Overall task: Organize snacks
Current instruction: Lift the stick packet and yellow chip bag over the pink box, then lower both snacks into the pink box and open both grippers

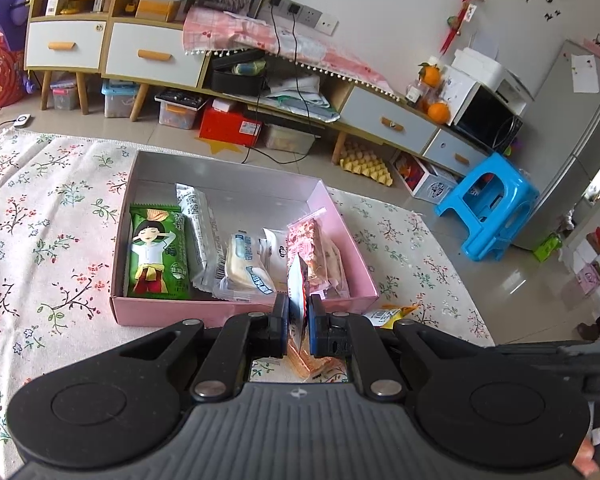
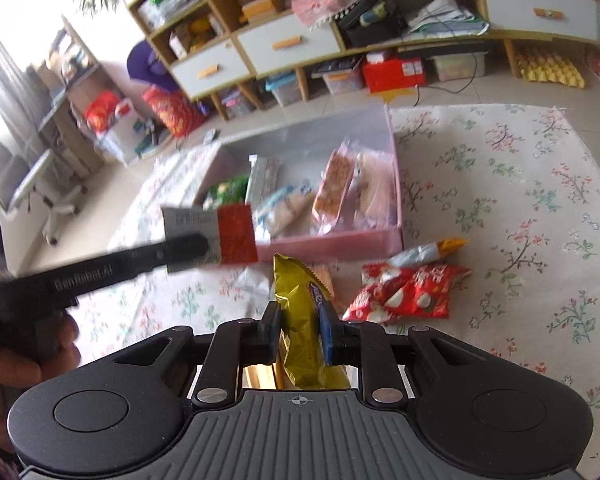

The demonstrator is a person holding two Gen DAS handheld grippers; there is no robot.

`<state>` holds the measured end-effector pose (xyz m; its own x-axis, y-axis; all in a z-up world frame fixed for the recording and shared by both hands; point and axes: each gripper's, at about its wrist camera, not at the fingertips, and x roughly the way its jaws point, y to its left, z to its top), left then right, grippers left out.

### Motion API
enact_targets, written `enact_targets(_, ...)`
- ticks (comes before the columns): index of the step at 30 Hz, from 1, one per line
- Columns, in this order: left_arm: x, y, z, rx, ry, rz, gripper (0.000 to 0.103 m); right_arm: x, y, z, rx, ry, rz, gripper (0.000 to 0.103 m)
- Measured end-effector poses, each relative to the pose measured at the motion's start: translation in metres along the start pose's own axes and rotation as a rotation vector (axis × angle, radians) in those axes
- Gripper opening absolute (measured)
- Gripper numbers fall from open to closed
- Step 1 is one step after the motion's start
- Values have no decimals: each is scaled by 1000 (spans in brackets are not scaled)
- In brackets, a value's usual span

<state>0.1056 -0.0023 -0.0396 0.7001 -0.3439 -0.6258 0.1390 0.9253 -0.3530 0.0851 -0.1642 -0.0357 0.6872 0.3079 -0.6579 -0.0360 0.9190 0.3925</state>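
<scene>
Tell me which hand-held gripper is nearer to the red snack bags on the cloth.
Right. The right hand-held gripper, holding a yellow packet, is just beside the red snack bags. The left hand-held gripper is farther away, near the pink box.

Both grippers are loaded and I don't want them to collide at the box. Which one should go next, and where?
Probably the left gripper: its red-and-white packet already hangs at the pink box near wall. Ease it forward over the box and release, while the right gripper holds back with the gold packet.
</scene>
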Motion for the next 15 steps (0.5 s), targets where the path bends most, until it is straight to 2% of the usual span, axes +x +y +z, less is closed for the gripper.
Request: enact_targets(15,-4,12,12,-8,-58,55,8,-19,-37,19,178,-100,31,20)
